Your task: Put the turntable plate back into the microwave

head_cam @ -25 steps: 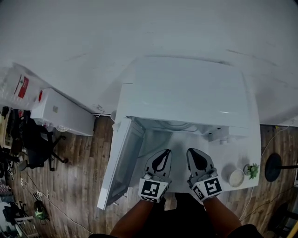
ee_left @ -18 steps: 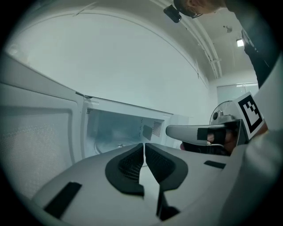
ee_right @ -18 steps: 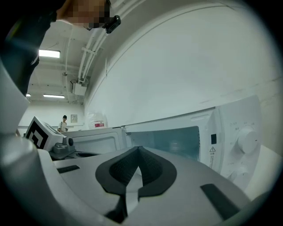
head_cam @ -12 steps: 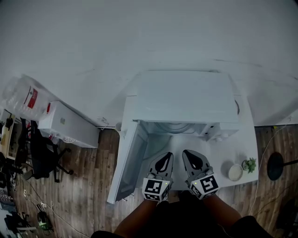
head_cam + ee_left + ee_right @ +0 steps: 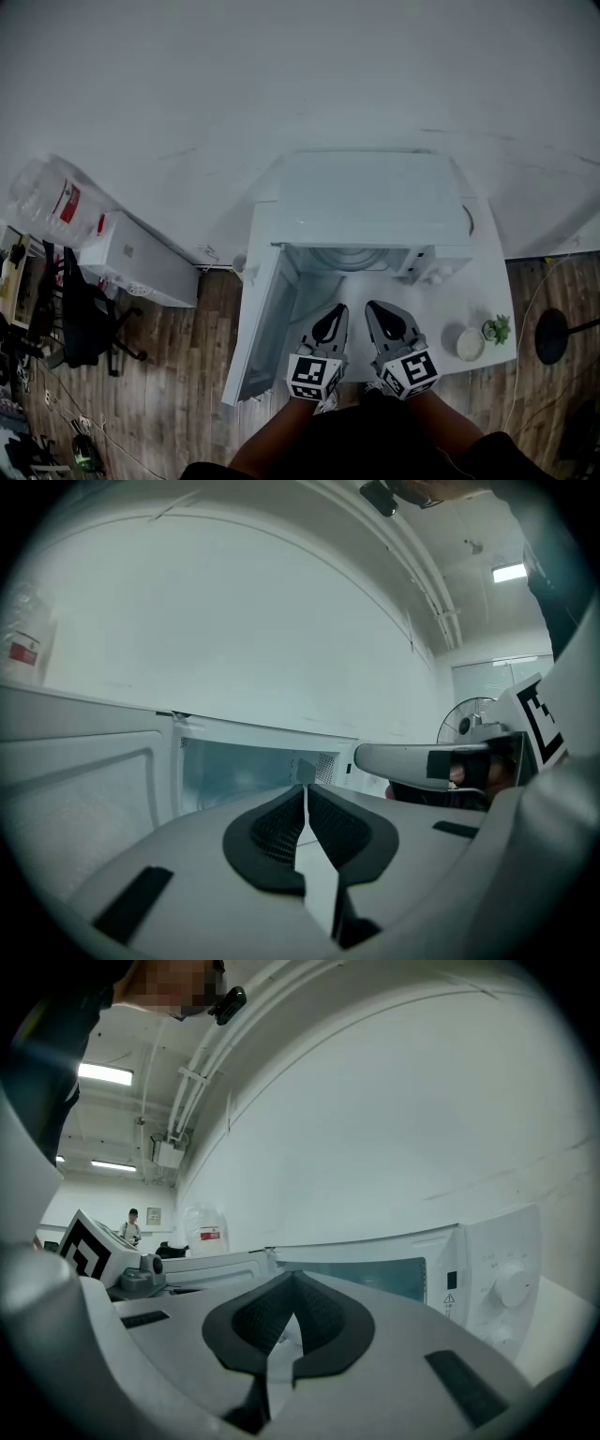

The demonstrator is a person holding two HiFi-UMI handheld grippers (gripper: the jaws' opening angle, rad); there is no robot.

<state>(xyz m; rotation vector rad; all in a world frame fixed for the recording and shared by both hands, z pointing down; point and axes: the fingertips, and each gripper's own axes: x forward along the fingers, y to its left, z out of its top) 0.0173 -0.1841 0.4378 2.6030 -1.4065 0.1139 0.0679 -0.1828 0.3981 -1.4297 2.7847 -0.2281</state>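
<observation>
A white microwave (image 5: 370, 199) stands on a white table (image 5: 473, 300) with its door (image 5: 258, 323) swung open to the left. In the head view a curved rim of the turntable plate (image 5: 349, 258) shows inside the cavity. Side by side in front of the opening, my left gripper (image 5: 336, 311) and right gripper (image 5: 374, 309) both point at it. Neither touches the microwave. The left gripper (image 5: 306, 791) is shut with nothing between its pads, and the cavity lies ahead of it. My right gripper (image 5: 292, 1279) is shut and holds nothing.
A small white bowl (image 5: 466, 343) and a little green plant (image 5: 491, 329) sit at the table's right end. The microwave's knobs (image 5: 511, 1286) are right of the opening. On the floor to the left are a white box (image 5: 141, 258) and an office chair (image 5: 80, 323).
Both grippers have risen a little together and stayed shut. The head view has pulled back, so the microwave looks smaller and farther.
</observation>
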